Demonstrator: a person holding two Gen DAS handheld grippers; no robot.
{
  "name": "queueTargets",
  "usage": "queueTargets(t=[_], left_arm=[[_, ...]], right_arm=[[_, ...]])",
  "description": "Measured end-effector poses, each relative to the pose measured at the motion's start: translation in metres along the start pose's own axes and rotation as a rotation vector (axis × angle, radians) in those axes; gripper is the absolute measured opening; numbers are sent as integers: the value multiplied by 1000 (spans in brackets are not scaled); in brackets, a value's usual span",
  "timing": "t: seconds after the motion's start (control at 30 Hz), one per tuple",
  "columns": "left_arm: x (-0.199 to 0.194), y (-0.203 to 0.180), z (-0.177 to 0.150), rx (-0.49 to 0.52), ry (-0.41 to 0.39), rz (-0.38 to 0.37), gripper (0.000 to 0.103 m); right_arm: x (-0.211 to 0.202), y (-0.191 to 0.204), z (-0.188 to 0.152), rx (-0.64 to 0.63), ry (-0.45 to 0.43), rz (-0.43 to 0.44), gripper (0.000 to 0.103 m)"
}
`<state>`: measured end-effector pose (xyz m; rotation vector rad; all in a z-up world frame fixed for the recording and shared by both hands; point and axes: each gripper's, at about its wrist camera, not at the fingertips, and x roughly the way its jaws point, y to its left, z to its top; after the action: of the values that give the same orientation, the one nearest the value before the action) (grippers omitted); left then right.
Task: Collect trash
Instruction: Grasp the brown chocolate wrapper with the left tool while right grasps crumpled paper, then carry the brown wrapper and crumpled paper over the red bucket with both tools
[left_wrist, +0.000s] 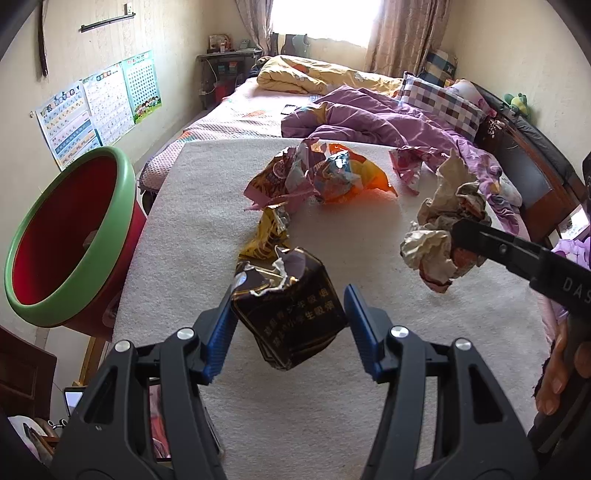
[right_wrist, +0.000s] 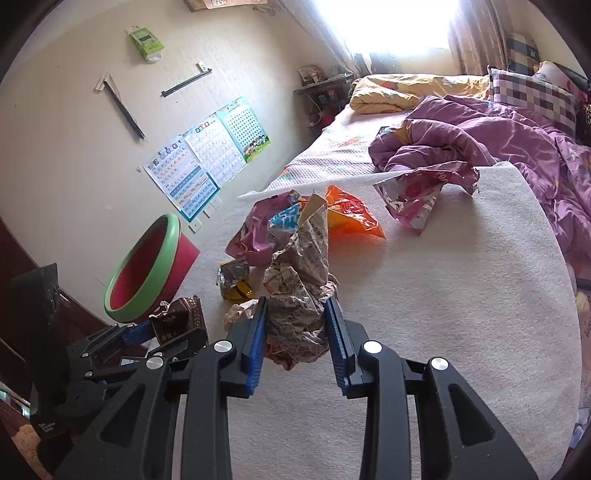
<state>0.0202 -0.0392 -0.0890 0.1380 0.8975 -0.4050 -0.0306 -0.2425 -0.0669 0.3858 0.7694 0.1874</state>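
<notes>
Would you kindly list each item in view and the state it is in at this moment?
Left hand-held gripper: shut on the dark brown box.
Dark brown box: torn open, crushed, lifted.
Right hand-held gripper: shut on the crumpled newspaper.
Crumpled newspaper: wadded, lifted.
Red bin: open, tilted.
Orange wrapper: lying on the mat.
Yellow wrapper: crumpled, on the mat.

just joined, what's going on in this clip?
Trash pickup off a bed. The left tool is shut on a crumpled dark brown packet, and the right tool is shut on a wad of crumpled newspaper, both lifted off the white mat. More wrappers lie on the mat. The red bin with a green rim sits to the left.
</notes>
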Motion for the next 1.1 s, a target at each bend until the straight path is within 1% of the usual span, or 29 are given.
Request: queueTargets(t=[0.27,0.4,0.7,1.1], left_arm=[[-6,14,-1,-16,-17,-5,55],[-6,21,-3,-18,-9,-10,55],[-10,50,-2,-36,-16,-9,55],[-15,89,2,-36,-27,-27,55]], right_arm=[[5,19,1,-22,2,7,30],[12,28,1,-25,12,9,31],[24,55,-1,-38,15,13,31],[38,95,-5,-60,9,-7,31]])
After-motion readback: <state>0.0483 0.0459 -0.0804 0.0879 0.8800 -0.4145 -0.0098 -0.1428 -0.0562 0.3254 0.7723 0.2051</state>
